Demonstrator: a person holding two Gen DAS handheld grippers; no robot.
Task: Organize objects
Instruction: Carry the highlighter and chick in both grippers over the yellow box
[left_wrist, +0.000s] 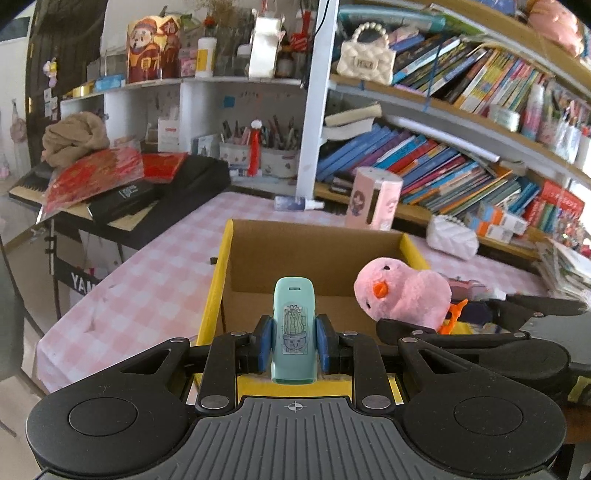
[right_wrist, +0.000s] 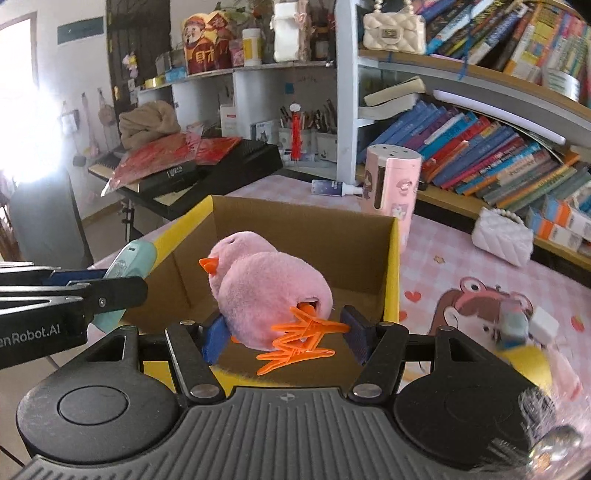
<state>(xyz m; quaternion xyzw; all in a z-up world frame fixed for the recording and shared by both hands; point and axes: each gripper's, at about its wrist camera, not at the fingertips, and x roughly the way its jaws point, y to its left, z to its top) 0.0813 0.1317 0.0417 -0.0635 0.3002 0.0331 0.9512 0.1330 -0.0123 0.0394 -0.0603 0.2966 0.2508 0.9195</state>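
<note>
**Both tongs loaded over the cardboard box**

My left gripper (left_wrist: 294, 341) has its blue pads (left_wrist: 266, 341) pressed against the sides of a mint-green device (left_wrist: 293, 325) with a cactus sticker, held upright above the near rim of the yellow-edged cardboard box (left_wrist: 314, 251). From the right wrist view the same device (right_wrist: 127, 264) pokes out beside the box's left wall (right_wrist: 177, 236).

My right gripper (right_wrist: 286, 338) has a pink plush chick (right_wrist: 266, 288) between its pads, orange feet (right_wrist: 299, 341) dangling toward me and orange beak pointing left. The left pad touches the plush; the right pad looks apart from the body, close to the feet, so I can't say the pinch is firm. The chick hangs over the box's open inside.

The box sits on a pink checked tablecloth (left_wrist: 147, 280), with a pink cylinder (right_wrist: 391, 184) behind it and a white quilted purse (right_wrist: 502, 236) nearer the bookshelves.
</note>
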